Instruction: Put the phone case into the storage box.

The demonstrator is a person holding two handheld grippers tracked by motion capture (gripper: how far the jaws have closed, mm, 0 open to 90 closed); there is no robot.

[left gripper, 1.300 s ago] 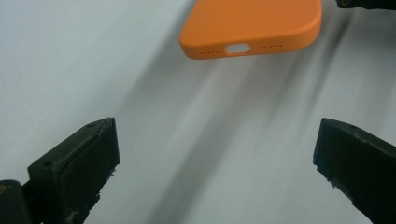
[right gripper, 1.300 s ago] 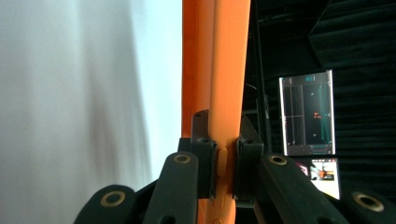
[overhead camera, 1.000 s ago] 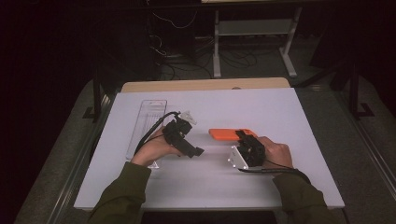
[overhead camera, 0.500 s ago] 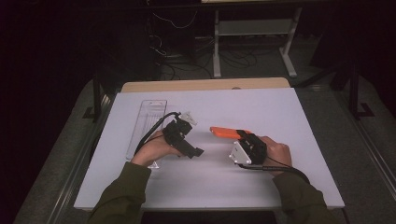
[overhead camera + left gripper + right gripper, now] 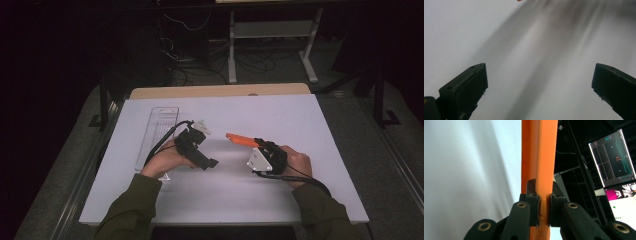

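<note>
A flat orange slab (image 5: 241, 139) with small side buttons stands on its thin edge just above the white table (image 5: 310, 125). My right gripper (image 5: 256, 146) is shut on its near end. In the right gripper view the pads (image 5: 534, 202) pinch the orange slab (image 5: 540, 157) from both sides, and it runs straight up out of my right gripper (image 5: 542, 195). To the left, my left gripper (image 5: 204, 159) hovers over the sheet and points down and right. In the left gripper view my left gripper (image 5: 539, 72) is open over bare white table, and a sliver of orange (image 5: 520, 0) shows at the top edge.
A long clear plastic tray (image 5: 157, 131) lies at the left of the table, beyond my left hand. The wooden table edge (image 5: 220, 92) runs along the back. Past it stand a dark floor, cables and a metal desk frame (image 5: 270, 30). A lit monitor (image 5: 611, 157) hangs to the right.
The orange slab lay flat and wide a second ago; it now stands turned on its edge in my right gripper, whose hand has rolled. The left hand kept still.
</note>
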